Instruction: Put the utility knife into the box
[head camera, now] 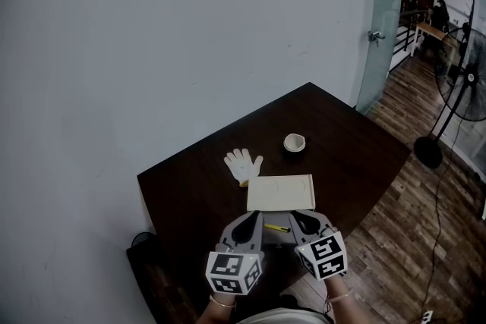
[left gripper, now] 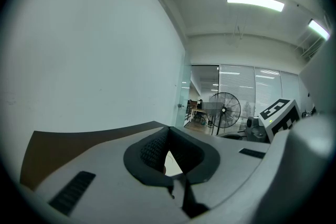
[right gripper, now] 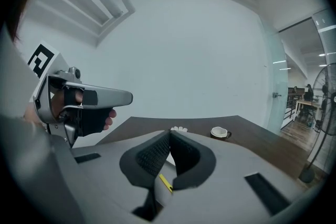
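A yellow utility knife lies on the dark table near its front edge, between my two grippers. Just beyond it a flat beige box lies closed. My left gripper sits left of the knife and my right gripper right of it, both low over the table. In the left gripper view the left gripper has its pads meeting at the tips with nothing held, and a pale bit of the box shows below. The right gripper is likewise shut and empty, with the knife under its jaws.
A white glove lies behind the box, and a small white cup stands further back right. A pale wall runs along the table's far left side. To the right are a glass door, wood flooring and a standing fan.
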The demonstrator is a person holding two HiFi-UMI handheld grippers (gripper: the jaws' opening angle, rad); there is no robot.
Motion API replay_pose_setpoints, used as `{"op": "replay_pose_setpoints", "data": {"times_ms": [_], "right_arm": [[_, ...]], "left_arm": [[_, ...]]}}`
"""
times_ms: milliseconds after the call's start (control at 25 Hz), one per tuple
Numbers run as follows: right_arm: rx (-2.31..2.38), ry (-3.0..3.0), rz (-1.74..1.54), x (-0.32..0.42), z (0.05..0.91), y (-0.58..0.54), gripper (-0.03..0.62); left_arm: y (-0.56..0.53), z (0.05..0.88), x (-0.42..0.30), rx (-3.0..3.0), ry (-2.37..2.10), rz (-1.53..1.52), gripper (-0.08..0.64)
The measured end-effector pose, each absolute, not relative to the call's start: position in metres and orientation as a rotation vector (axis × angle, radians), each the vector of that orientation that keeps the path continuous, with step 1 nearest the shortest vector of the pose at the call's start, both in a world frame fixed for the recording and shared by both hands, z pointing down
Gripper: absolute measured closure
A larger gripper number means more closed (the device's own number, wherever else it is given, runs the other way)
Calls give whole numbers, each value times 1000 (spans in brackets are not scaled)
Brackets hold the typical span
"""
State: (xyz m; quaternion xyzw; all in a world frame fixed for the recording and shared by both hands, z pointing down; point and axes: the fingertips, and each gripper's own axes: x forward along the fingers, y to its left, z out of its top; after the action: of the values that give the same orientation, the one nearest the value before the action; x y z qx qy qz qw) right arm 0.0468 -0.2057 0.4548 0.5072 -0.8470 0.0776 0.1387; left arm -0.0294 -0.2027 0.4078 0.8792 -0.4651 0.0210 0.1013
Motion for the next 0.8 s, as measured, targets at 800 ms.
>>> {"op": "replay_pose_setpoints", "data": {"times_ms": [800], "right_arm": [[1507, -2471, 200, 52, 434, -202, 584]], "left_arm": [[-205, 409, -25, 2607, -1349, 97, 541]]}}
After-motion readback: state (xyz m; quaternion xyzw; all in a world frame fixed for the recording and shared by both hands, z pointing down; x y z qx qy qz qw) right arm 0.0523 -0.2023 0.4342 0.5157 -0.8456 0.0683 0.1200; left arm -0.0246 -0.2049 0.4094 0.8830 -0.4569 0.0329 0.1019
